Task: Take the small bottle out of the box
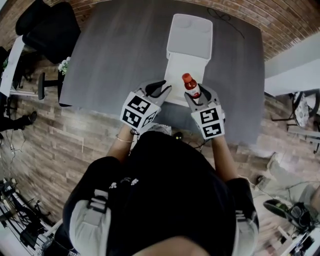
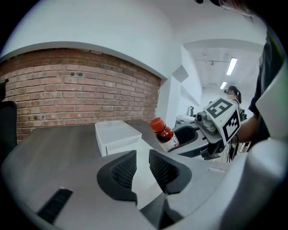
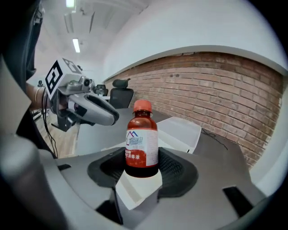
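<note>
Grey wood-grain table (image 1: pixel 110 50), white box (image 1: pixel 189 50) standing on it, dark cable (image 1: pixel 220 15) near far edge

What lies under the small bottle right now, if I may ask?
The open white box, bare inside where visible. The right gripper, holding the small bottle, hides its near end.

Left hand-held gripper (image 1: pixel 161 88) parted, right hand-held gripper (image 1: pixel 199 97) clamped

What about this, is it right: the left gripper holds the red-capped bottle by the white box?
Wrong gripper: the right gripper holds the bottle, jaws on its base, as the right gripper view shows. The left gripper is empty. The rest holds.
</note>
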`<control>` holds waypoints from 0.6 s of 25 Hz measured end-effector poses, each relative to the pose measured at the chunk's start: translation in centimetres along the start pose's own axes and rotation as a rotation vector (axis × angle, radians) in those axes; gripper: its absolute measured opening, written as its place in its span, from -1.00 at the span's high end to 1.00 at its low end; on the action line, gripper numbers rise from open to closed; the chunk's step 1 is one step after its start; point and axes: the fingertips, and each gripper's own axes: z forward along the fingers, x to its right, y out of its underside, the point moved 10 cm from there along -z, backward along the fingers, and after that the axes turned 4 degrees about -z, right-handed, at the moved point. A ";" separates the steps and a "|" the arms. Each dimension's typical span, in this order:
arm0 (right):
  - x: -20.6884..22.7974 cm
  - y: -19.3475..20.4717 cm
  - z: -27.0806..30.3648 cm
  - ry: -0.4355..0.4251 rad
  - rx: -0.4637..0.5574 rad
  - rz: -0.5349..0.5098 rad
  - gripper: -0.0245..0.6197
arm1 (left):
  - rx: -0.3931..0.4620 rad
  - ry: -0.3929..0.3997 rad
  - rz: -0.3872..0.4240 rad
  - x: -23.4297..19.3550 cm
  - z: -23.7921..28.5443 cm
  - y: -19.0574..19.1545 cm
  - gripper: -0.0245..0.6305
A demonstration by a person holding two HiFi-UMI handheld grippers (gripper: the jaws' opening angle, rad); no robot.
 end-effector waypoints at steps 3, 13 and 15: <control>0.1 -0.5 -1.9 0.025 0.066 0.085 0.25 | 0.055 0.010 0.011 1.0 -0.9 -1.2 0.79; 0.4 -0.9 -8.1 0.097 0.239 0.225 0.25 | 0.170 0.041 -0.004 4.8 -3.2 -3.5 0.91; 0.4 -0.8 -8.8 0.094 0.260 0.254 0.25 | 0.185 0.044 0.015 5.6 -3.5 -3.9 0.91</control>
